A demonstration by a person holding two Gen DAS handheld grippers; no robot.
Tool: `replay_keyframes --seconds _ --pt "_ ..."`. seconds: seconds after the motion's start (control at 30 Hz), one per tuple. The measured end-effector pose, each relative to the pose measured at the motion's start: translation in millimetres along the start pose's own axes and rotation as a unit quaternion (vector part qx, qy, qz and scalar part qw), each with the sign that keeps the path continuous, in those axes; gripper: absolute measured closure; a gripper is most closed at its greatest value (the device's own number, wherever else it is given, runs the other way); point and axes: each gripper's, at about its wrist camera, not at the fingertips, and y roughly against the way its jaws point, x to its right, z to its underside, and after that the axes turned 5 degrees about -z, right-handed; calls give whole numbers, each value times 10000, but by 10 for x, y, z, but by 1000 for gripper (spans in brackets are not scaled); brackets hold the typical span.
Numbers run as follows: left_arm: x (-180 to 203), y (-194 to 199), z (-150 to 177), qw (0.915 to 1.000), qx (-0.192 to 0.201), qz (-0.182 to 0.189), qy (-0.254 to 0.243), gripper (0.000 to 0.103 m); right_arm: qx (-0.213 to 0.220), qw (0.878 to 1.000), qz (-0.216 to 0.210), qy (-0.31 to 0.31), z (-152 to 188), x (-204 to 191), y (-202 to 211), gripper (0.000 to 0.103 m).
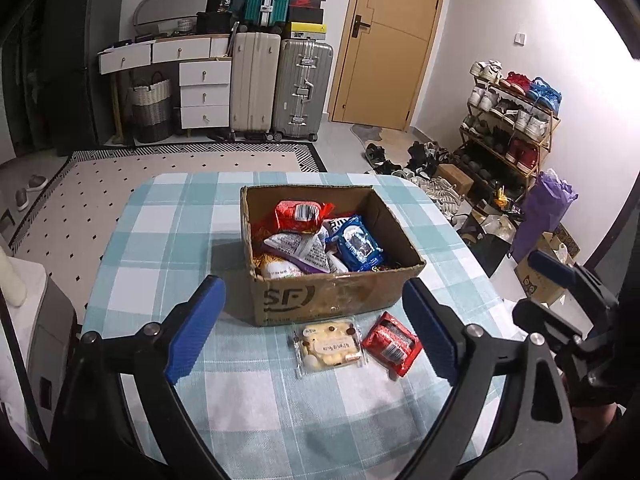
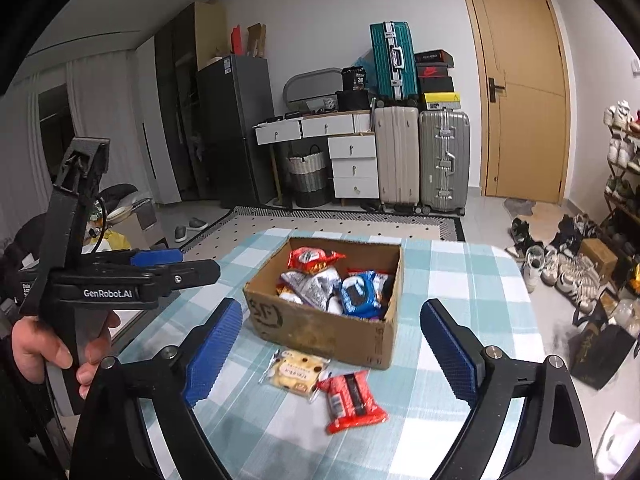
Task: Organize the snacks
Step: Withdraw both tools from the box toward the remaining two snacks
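A cardboard box (image 1: 336, 300) stands on the checked tablecloth (image 1: 160, 248) and holds several snack packs, among them a red pack (image 1: 300, 214) and a blue cookie pack (image 1: 357, 245). In front of the box lie a clear pack of pale cookies (image 1: 329, 346) and a red snack pack (image 1: 392, 342). My left gripper (image 1: 316, 330) is open and empty above them. In the right wrist view the box (image 2: 320, 328), pale cookie pack (image 2: 294, 372) and red pack (image 2: 352, 400) show between the fingers of my right gripper (image 2: 334, 348), which is open and empty.
The left gripper (image 2: 156, 258) shows hand-held at the left of the right wrist view. Beyond the table are a patterned rug (image 1: 160, 168), suitcases (image 1: 280, 84), white drawers (image 1: 204, 96), a door (image 1: 392, 40) and a shoe rack (image 1: 512, 120) with shoes on the floor.
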Motion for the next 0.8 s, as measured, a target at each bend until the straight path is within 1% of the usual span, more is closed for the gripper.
replay_keyframes --seconds 0.1,0.27,0.4,0.47,0.7,0.8 --pt "-6 -15 83 10000 18 -40 38 7 -69 9999 -10 -83 106 24 -22 11" --pt "-32 -100 201 9999 5 -112 122 7 -192 9995 -21 -248 250 98 -118 11" --pt "-70 -189 273 9995 -7 -223 210 2 -302 9989 -30 -357 357 170 -215 11" --pt "-96 -248 321 9994 -28 -239 243 1 -359 9985 -41 -412 411 217 -268 11" --pt "-166 -524 492 9984 -306 -300 377 1 -665 9959 -65 -608 643 348 -520 11" --pt "-189 -610 556 9979 -329 -379 402 1 -812 9946 -71 -637 737 387 -654 11"
